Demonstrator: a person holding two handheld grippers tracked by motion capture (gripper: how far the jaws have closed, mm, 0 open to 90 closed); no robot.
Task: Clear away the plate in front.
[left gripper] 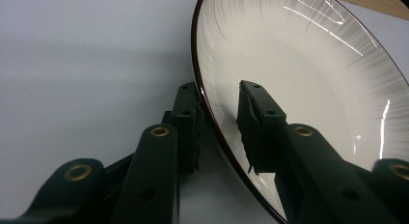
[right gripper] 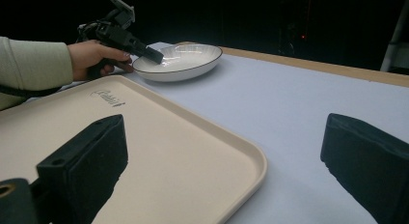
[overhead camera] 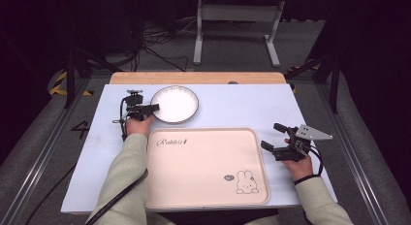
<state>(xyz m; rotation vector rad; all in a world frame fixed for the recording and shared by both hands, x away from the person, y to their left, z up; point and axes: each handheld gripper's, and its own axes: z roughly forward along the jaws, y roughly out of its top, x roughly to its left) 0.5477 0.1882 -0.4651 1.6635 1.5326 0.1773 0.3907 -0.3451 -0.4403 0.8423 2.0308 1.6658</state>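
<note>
Counted items on table:

- Plate (overhead camera: 175, 104): one, white, dark-rimmed; its rim sat between fingers (left gripper: 187, 122) of left gripper (overhead camera: 150, 108), one finger outside rim, other over inner face.
- Tray (overhead camera: 203, 186): one, beige, rabbit print; its far corner lay between spread fingers (right gripper: 91, 161) of right gripper (overhead camera: 272, 136), below them.
- Grippers: two, one per hand.
- Hands: two.
- Fingers: two on each gripper, four in all.
- Table (overhead camera: 232, 106): one, pale blue top.

Table (overhead camera: 232, 108), white plate (overhead camera: 177, 106), beige tray (overhead camera: 203, 171)
</note>
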